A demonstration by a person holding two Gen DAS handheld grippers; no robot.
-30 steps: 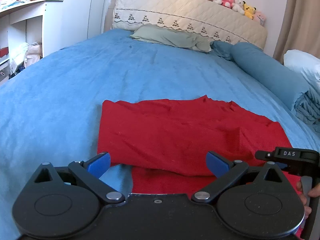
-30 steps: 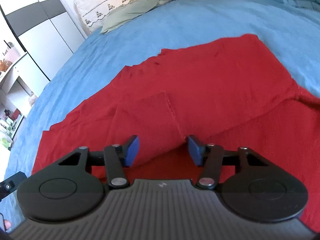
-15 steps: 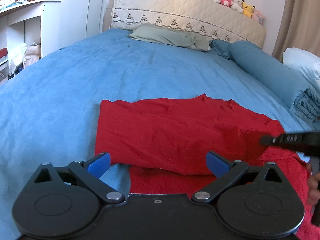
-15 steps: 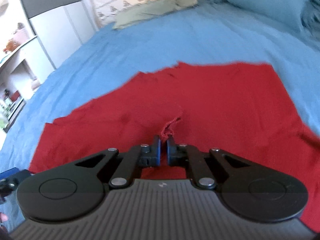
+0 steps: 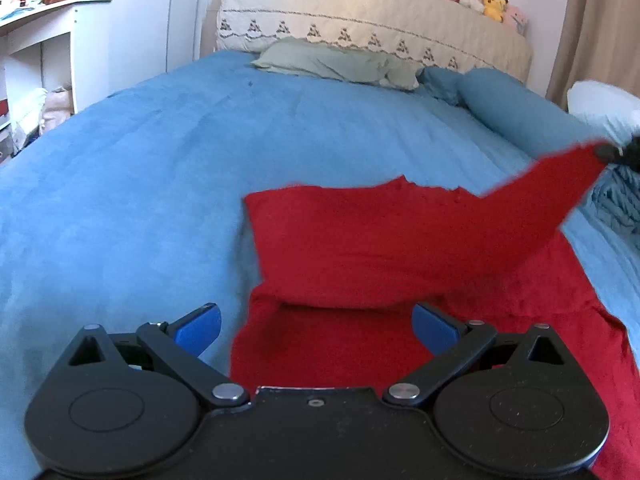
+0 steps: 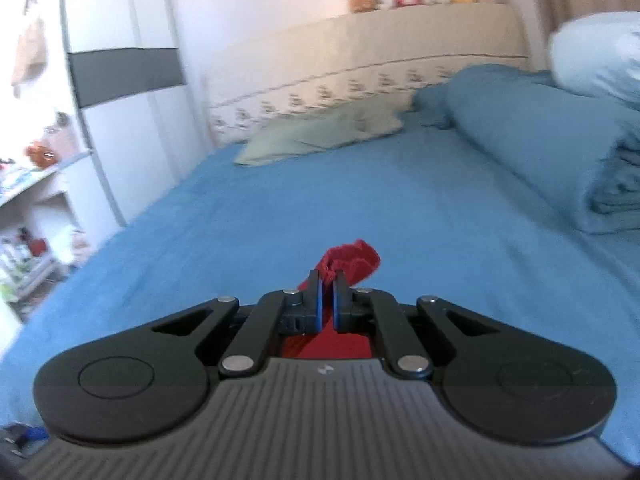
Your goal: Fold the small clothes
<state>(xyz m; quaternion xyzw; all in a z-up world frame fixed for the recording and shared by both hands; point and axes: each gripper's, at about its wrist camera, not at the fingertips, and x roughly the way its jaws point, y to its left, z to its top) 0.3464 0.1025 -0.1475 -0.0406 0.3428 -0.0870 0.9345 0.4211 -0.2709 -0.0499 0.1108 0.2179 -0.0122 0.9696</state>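
A red garment (image 5: 384, 240) lies partly folded on the blue bedspread (image 5: 160, 168). My left gripper (image 5: 316, 330) is open and empty, its blue pads low over the garment's near left edge. My right gripper (image 6: 328, 300) is shut on a bunched corner of the red garment (image 6: 352, 262) and holds it up above the bed. In the left wrist view that lifted corner (image 5: 576, 172) stretches up to the right, with the right gripper's dark tip (image 5: 616, 154) at its end.
A green pillow (image 5: 332, 62) and a quilted headboard (image 5: 360, 20) with several plush toys are at the far end. A rolled blue duvet (image 5: 516, 112) and folded blankets (image 6: 560, 148) lie along the right. White shelves (image 5: 36, 60) stand left.
My right gripper closed on the garment's edge, then lifted it high and to the right. The left gripper stayed open and shifted slightly over the left edge.
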